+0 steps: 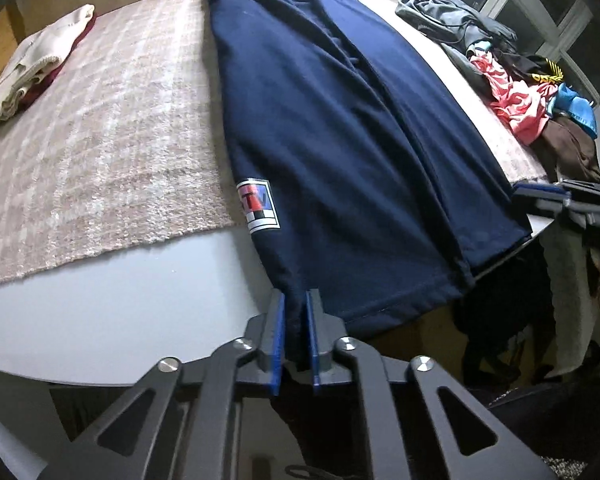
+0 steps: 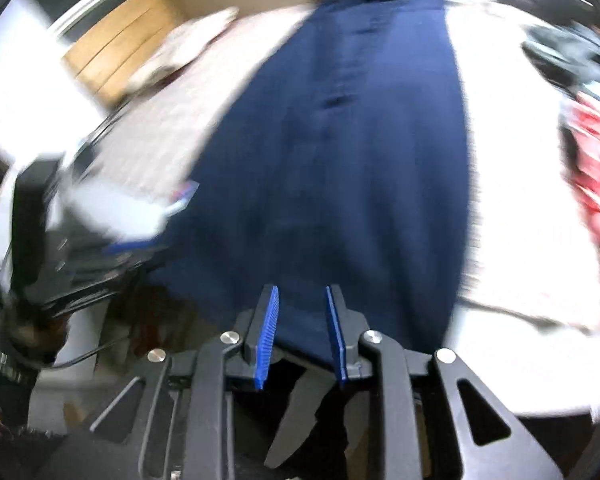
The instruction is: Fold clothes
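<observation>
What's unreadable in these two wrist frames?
- Right wrist view: motion-blurred throughout; whether the right gripper already pinches the navy blue garment is unclear.
- Left wrist view: the hem corner inside the left gripper is covered by its blue pads.
- Red-white-blue printed patch: lettering partly folded under.
- Pile of mixed clothes: tangled, partly cut off by the right edge.

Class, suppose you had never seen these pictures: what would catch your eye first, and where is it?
The long navy garment dominates, stretched along the table over a pale rug, a red-and-blue patch near its hem. The left gripper pinches that hem. A bright heap of clothes lies far right.
</observation>
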A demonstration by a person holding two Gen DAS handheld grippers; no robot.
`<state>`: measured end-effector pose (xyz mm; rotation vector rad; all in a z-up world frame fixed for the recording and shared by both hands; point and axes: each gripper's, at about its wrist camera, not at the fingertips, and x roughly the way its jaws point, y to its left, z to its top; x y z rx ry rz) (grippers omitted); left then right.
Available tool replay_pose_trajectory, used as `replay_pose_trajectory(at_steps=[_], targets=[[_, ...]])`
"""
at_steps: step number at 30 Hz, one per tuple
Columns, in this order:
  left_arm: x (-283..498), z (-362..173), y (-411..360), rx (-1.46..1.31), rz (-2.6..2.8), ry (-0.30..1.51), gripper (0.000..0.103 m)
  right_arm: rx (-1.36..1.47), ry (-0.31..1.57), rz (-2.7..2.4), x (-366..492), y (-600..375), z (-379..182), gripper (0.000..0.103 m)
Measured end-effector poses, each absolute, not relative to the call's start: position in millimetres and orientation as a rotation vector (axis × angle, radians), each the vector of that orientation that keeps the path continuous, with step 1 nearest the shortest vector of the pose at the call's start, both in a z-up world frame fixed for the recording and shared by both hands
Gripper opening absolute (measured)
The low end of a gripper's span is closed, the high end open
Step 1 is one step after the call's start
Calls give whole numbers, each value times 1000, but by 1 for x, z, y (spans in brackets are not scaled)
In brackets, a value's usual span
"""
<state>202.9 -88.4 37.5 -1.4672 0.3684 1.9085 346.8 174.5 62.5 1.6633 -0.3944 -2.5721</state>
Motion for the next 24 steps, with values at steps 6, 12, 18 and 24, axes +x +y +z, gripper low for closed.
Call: replay_pose_trajectory(at_steps=[6, 12, 18, 24], targets=[[204, 54, -92, -1481, 1898, 354, 7, 1815, -553, -2633, 372, 231, 39, 28], [216, 54, -84, -1520, 1861, 420, 37, 1793, -510, -2606, 374, 232, 27, 33], [228, 60, -79, -1481, 1849, 414, 5, 1697, -349, -2563, 371, 214, 26, 8], [225, 86, -102, -1454, 1894, 329, 5, 1633, -541, -2510, 366, 231, 35, 5]])
